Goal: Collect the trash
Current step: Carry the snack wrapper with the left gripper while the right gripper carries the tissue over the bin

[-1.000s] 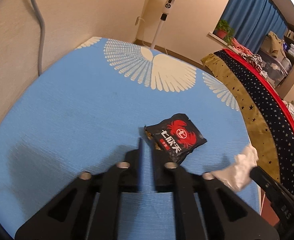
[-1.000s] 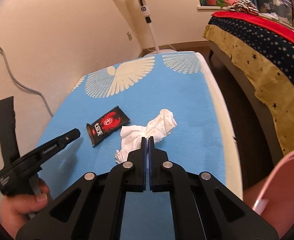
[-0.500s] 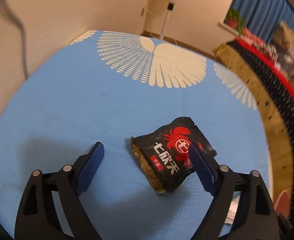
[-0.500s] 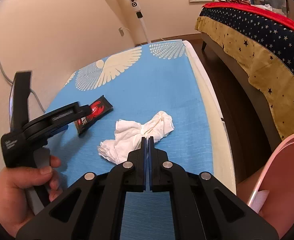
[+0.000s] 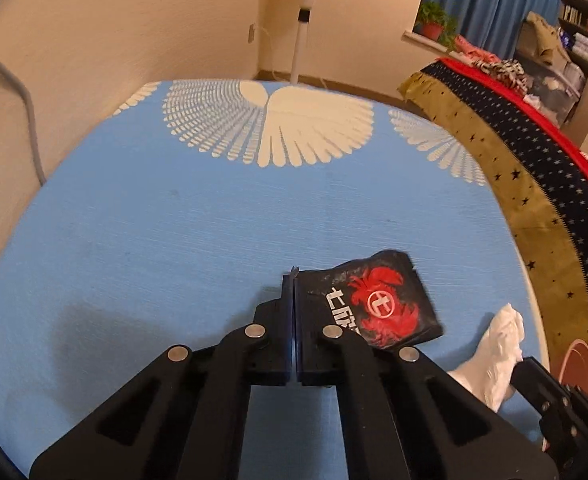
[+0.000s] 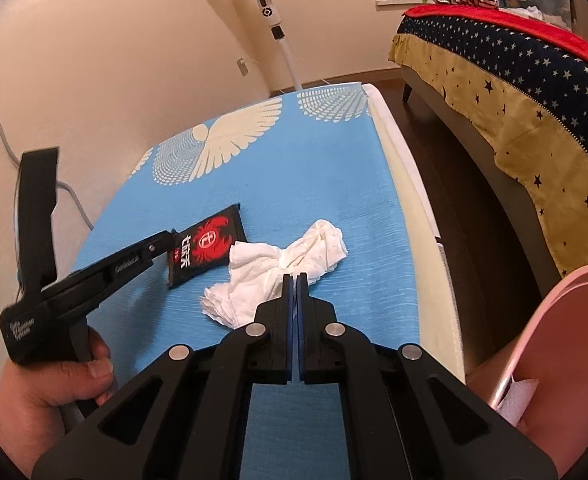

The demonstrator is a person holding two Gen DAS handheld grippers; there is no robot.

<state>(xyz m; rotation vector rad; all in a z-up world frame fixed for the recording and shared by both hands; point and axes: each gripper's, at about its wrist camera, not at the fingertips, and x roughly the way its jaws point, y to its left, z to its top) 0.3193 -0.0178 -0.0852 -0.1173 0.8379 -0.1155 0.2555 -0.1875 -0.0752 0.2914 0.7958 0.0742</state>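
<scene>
Wrapper: black snack wrapper (image 5: 378,304) with a red crab print, on the blue bench (image 5: 154,240), lying just right of the left claw's tips and running ahead-right from them.
Left claw: left claw (image 5: 294,280) has just been closing and its jaws now stand together. A thin sliver of the wrapper's near-left edge shows between the pads at the tip, so it is pinching that edge.
Left claw, side view: from the right wrist camera, its tip meets the wrapper's left corner. A hand (image 6: 50,384) is wrapped round the handle.
Right claw: right claw (image 6: 295,278) narrow, pads together, nothing between them.
Tissue: crumpled white tissue (image 6: 278,268) directly ahead of the right claw's tips, spreading to both sides of them. The tips overlap its near edge in view. Contact: cannot tell.
Tissue vs left claw: off to its right and slightly nearer than the wrapper, apart from the left claw.
Wrapper vs tissue: the 2 lie just beside each other. The wrapper sits ahead-left of the right claw.
Bench cover: blue cloth with white wing and fan patterns well ahead of both claws.
Pink container: pink container (image 6: 566,320) low to the right of the right claw, off the bench, with something white inside.
Background: standing fan (image 6: 270,8) far ahead, bed (image 6: 534,92) with a star-print cover to the right, grey cable (image 5: 26,120) on the wall to the left.
</scene>
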